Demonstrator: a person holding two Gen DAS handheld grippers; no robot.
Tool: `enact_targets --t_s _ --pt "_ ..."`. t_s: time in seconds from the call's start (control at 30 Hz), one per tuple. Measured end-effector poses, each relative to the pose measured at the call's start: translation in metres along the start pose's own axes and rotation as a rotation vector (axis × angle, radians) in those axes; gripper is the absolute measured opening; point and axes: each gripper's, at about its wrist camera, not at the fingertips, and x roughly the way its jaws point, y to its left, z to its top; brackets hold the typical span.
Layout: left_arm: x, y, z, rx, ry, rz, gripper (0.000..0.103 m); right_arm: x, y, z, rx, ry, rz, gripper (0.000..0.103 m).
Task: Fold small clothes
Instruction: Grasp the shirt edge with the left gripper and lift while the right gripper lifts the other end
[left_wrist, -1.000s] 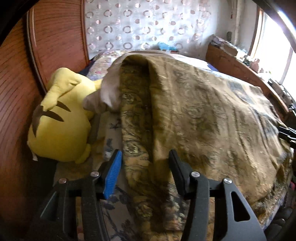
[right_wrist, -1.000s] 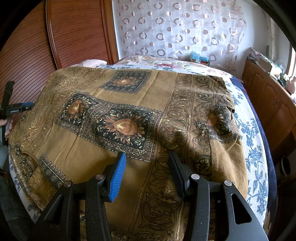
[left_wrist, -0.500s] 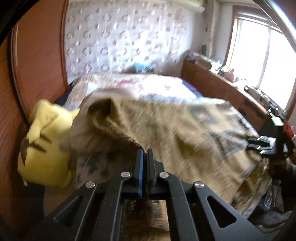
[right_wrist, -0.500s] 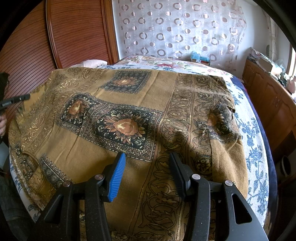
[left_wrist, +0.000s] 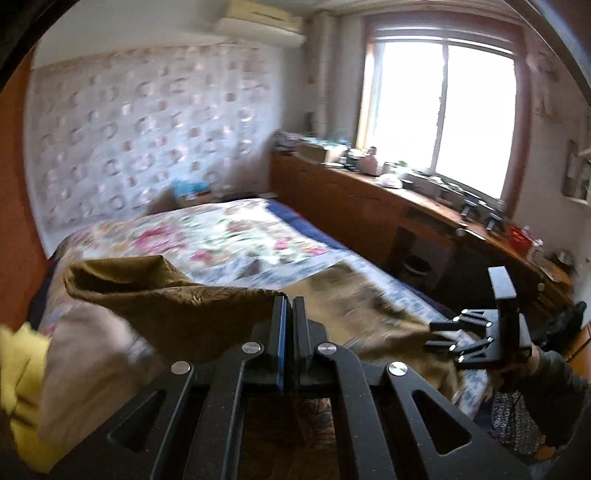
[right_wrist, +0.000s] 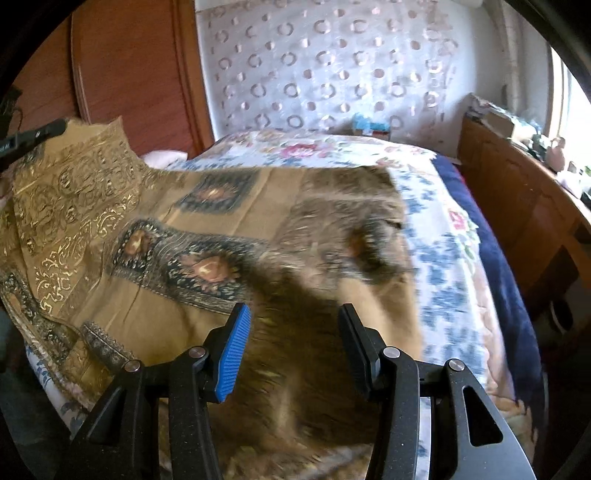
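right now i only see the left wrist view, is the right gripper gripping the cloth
observer: no, the right gripper has its jaws open above the cloth, nothing between the pads.
operator: how much cloth is up off the bed on my side
observer: just one corner, pinched in the left gripper. Most of it lies spread on the bed.

Your cloth (right_wrist: 229, 236) is mustard brown with gold scrollwork and dark blue medallions with orange centres. Under it, your bedspread (right_wrist: 439, 229) is white with blue and pink flowers. At the top of the frame, the curtain (right_wrist: 332, 66) is white with pale rings. Lower left in your left view sits a yellow plush (left_wrist: 18, 373).
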Motion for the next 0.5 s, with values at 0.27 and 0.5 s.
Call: enact_targets --t_s 0.27,0.5 --pt "0.049 -0.068 0.039 0.099 0.026 -0.124 0.003 -0.026 -0.017 -0.008 0.032 -0.049 -0.019 0.051" --pt "0.076 -0.082 0.030 0.119 0.076 -0.144 0.040 -0.026 -0.026 -0.018 0.064 -0.053 -0.017 0.051"
